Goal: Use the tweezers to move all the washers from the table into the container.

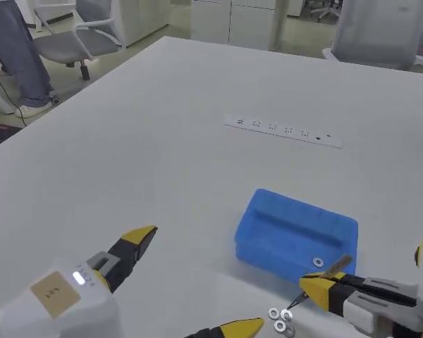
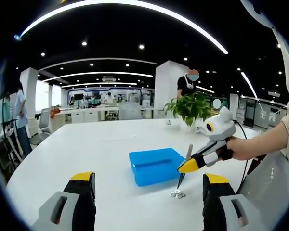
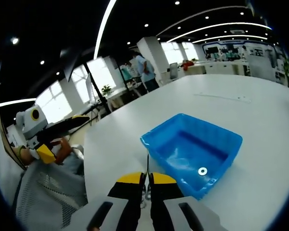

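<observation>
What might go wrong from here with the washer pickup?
1. The washers lie bunched together at the tip of the tweezers, so it may scatter them or lift two.
2. The container wall stands right beside them; a loosely pinched washer might clip the rim and drop.
3. The left gripper hangs open, off the container, so a bump might slide it.

A bright blue container (image 1: pixel 296 236) sits on a plain white table (image 1: pixel 162 141), with silver washers (image 1: pixel 280 318) on the near side. The left gripper (image 1: pixel 194 282) and right gripper (image 1: pixel 316 285) have white bodies and black, yellow-tipped jaws. The tweezers (image 1: pixel 336 265) are grey.
</observation>
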